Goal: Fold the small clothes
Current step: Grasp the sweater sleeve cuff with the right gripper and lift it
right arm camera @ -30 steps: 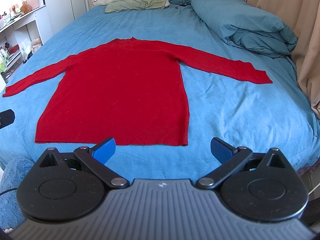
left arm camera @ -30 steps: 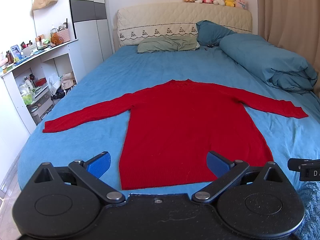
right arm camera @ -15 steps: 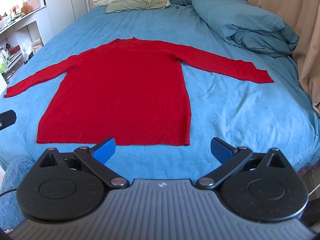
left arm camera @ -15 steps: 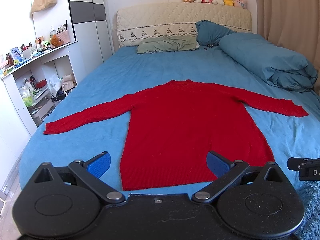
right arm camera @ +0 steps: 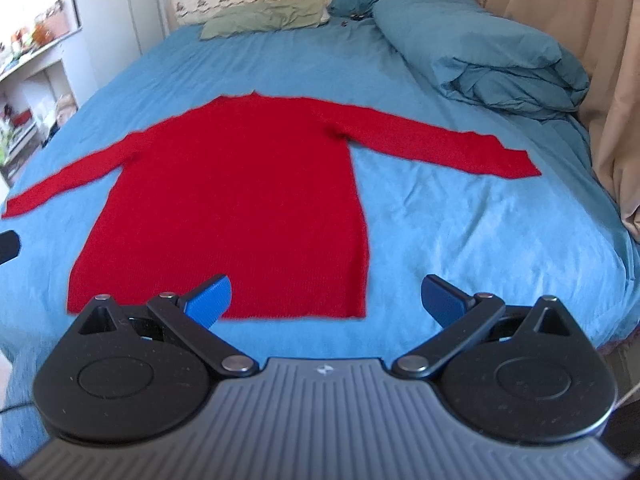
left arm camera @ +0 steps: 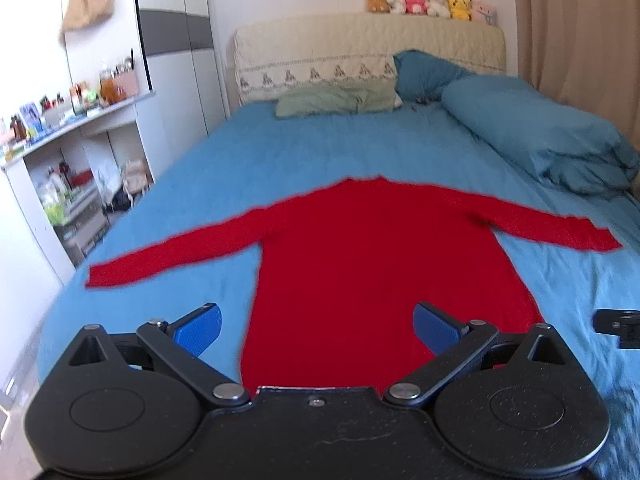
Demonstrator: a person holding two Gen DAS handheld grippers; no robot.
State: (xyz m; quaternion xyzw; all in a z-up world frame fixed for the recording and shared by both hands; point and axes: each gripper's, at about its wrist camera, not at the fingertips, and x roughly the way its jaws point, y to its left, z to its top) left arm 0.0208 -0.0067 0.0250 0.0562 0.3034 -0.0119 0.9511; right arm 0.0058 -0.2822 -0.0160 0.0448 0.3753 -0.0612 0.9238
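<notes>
A red long-sleeved sweater [left arm camera: 372,256] lies flat on the blue bed [left arm camera: 280,160], neck toward the headboard, both sleeves spread out sideways. It also shows in the right wrist view [right arm camera: 240,200]. My left gripper [left arm camera: 318,326] is open and empty, above the sweater's hem near its left corner. My right gripper [right arm camera: 326,300] is open and empty, above the hem near its right corner. Neither touches the cloth. The hem's near edge is hidden behind the left gripper body.
A folded blue duvet [left arm camera: 540,140] and pillows [left arm camera: 336,98] lie at the bed's head and right side. White shelves with clutter [left arm camera: 60,160] stand left of the bed. A beige curtain [right arm camera: 600,60] hangs on the right.
Both grippers have moved forward over the bed's foot toward the sweater's hem; the sweater looks larger and nearer. Both stay open. The sweater has not moved.
</notes>
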